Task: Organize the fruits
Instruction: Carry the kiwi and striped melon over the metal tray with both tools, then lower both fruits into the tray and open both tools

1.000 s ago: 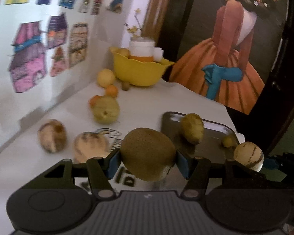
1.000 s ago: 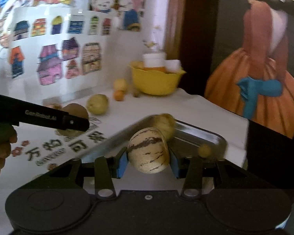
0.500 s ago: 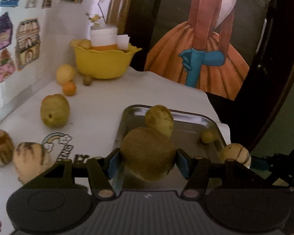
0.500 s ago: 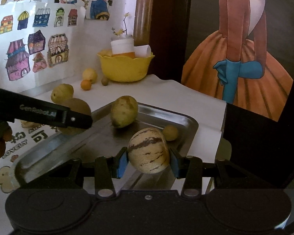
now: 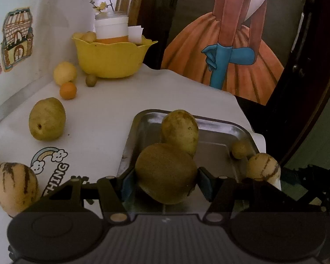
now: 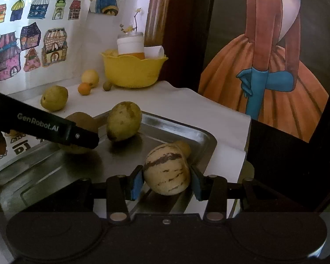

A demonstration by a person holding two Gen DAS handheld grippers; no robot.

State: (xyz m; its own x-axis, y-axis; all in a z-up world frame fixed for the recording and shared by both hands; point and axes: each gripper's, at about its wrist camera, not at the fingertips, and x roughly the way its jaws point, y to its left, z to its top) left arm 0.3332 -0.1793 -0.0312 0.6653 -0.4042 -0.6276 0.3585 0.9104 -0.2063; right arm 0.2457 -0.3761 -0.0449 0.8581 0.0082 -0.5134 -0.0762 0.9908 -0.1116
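Fruits: your left tongs (image 5: 166,181) clamp a brown kiwi (image 5: 166,173) over the metal tray (image 5: 220,129); your right tongs (image 6: 166,181) clamp a striped melon (image 6: 166,169) over the tray's right end. A green mango (image 5: 180,132) lies in the tray, a pear (image 5: 47,118) on the desk (image 5: 112,105).

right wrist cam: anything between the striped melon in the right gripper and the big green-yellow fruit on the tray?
Right wrist view: only bare metal tray floor between striped melon and green-yellow fruit; a small yellow fruit sits behind the melon.

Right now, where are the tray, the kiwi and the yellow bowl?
tray (image 6: 176,127): right wrist view, bare far rim.
kiwi (image 5: 165,173): left wrist view, middle of its skin, between the fingers.
yellow bowl (image 5: 110,59): left wrist view, front wall.
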